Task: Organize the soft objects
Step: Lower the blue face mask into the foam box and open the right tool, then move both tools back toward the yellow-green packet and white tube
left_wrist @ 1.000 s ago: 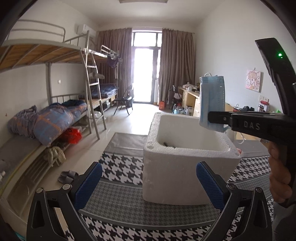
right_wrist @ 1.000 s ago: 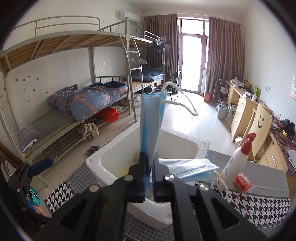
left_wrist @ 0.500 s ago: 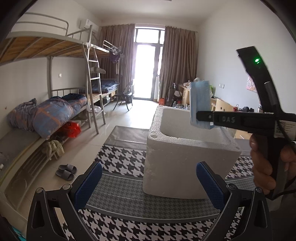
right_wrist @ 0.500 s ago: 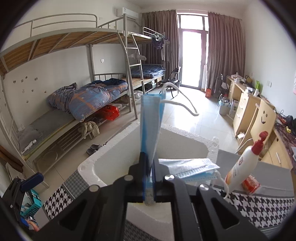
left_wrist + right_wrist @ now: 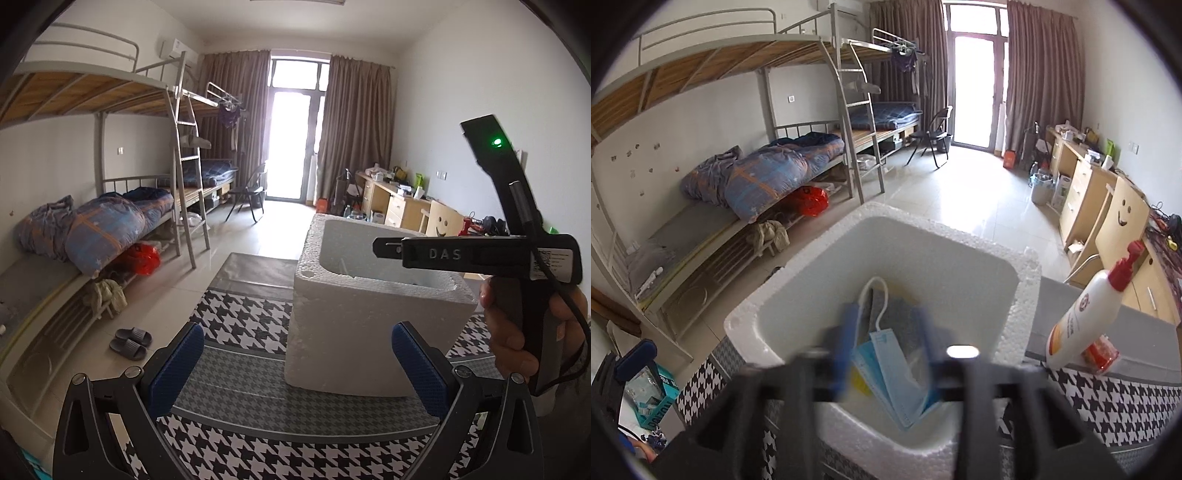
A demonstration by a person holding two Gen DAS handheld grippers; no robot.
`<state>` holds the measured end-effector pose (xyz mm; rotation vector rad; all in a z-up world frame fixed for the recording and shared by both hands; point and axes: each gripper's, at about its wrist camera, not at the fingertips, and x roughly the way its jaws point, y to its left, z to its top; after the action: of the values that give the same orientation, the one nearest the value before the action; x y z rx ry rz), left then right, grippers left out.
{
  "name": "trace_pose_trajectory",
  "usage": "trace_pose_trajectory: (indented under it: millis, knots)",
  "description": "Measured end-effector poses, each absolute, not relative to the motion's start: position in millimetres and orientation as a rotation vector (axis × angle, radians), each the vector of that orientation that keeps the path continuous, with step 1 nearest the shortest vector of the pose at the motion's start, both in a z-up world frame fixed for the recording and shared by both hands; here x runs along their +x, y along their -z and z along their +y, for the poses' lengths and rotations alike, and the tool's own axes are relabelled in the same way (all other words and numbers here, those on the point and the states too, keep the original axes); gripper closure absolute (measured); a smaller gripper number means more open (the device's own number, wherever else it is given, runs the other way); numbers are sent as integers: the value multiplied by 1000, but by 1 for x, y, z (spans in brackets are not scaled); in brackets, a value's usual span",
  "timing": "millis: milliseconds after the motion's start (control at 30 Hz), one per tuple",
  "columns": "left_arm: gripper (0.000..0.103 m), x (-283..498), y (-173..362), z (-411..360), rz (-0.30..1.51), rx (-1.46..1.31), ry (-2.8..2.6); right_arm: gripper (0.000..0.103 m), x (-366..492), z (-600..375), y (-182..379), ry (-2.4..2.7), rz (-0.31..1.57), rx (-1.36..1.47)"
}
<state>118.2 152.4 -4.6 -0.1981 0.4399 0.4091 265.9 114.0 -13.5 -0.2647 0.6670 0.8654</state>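
Observation:
A white foam box (image 5: 1015, 280) stands on the houndstooth cloth; it also shows in the left wrist view (image 5: 354, 332). Blue face masks (image 5: 897, 373) lie inside it against the near wall. My right gripper (image 5: 886, 354) is open and blurred above the box, with nothing between its fingers; seen from the side in the left wrist view (image 5: 380, 247), it sits over the box rim. My left gripper (image 5: 295, 358) is open and empty, in front of the box.
A white pump bottle with a red cap (image 5: 1086, 317) and a small red packet (image 5: 1100, 354) stand right of the box. A teal box (image 5: 653, 391) sits at lower left. Bunk beds (image 5: 110, 229) line the left wall, desks (image 5: 399, 206) the right.
My right gripper has opened and let go of the blue mask it held upright. The mask now lies in the foam box with the others.

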Motion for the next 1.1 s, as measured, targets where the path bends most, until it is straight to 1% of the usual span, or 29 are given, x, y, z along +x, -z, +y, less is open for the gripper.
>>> trace_pose_trajectory:
  millis: [67,1033,1100]
  knots:
    - [1,119,4,152,443,-199,-410,38,262,110,11,-871,639,-256]
    - [1,110,-10,115,426,-160,-358,38,228,61,-21,-851,515,-204]
    - [1,110,-12,112,421,-154,-353,35,224,57,-22,-847,507,-196]
